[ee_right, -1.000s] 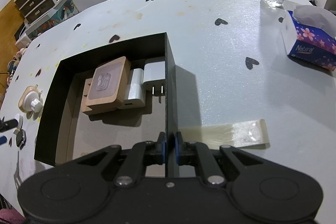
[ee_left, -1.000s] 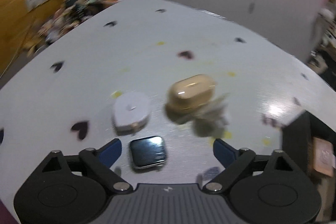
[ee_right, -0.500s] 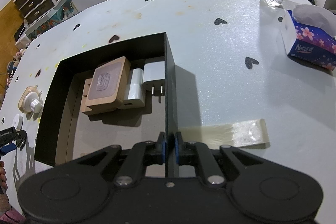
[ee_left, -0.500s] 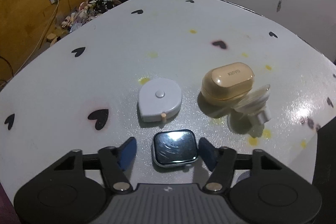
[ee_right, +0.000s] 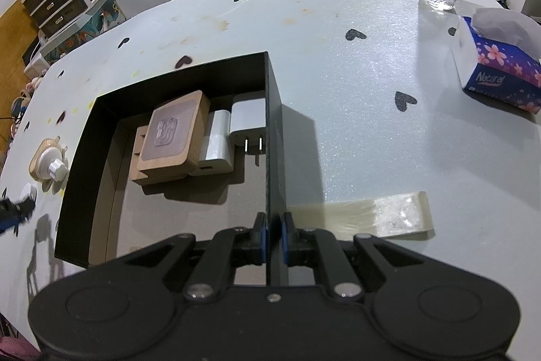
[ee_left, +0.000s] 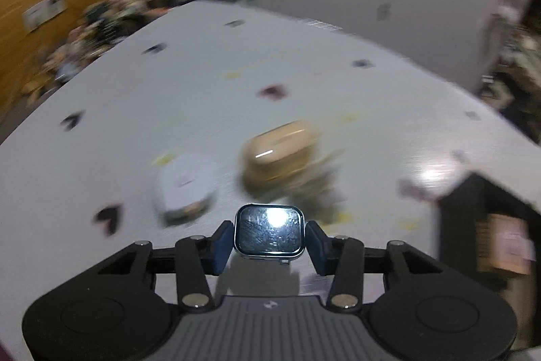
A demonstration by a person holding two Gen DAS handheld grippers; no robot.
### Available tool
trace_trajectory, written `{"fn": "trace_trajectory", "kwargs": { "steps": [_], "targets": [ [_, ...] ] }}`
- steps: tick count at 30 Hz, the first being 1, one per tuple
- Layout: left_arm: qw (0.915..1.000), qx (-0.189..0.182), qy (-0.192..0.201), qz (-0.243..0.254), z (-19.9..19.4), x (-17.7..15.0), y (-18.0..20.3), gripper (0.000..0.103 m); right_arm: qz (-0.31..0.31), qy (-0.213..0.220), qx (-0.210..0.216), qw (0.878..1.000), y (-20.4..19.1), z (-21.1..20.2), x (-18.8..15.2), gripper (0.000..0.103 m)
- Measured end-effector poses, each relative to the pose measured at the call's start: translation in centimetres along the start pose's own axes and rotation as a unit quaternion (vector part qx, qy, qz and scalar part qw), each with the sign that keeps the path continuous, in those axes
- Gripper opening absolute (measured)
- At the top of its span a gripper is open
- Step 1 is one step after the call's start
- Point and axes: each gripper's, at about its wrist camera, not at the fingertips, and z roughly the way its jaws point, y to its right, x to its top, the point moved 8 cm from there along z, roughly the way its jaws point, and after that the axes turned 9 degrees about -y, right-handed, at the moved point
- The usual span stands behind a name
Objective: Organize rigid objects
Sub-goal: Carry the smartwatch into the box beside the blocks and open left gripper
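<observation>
My left gripper (ee_left: pixel 269 239) has just been closing and its blue pads now clamp the watch (ee_left: pixel 268 233) by its two side edges; a second ago the jaws stood wide with the watch lying flat on the table (ee_left: pixel 189 110) between them. The watch now sits clear of the surface with its shadow under it, and the blurred background says the hand is moving, so I judge the pick is done and the carry has begun. The white tape measure (ee_left: pixel 185 186), tan earbud case (ee_left: pixel 280 151) and the clear suction hook beside it are left on the table, just past the watch. My right gripper (ee_right: pixel 273 234) is unchanged: clenched on the right wall of the black box (ee_right: pixel 270 110), steadying it. In the box lie a wooden block (ee_right: pixel 170 136) and two white chargers (ee_right: pixel 247 119), with bare floor nearer me. Next: bring the watch over the left wall and set it on that bare floor. Risk: the pads hold only smooth edges, so it may slip.
</observation>
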Motion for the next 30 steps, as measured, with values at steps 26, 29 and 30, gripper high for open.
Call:
{"fn": "trace_trajectory", "kwargs": {
  "steps": [26,29,30],
  "targets": [
    [0.9337,-0.209,-0.17,0.236,2.8,-5.8,23.1,0.047,0.003,0.002,0.001,1.0,0.1,0.1,-0.1,0.009],
    [0.9365,-0.216,-0.193,0.197,3.8,-6.1,24.0,0.047,0.003,0.002,0.0,1.0,0.1,0.1,-0.1,0.009],
    [0.9373,-0.219,-0.2,0.183,4.2,-6.1,24.5,0.047,0.003,0.002,0.0,1.0,0.1,0.1,-0.1,0.009]
  ]
}}
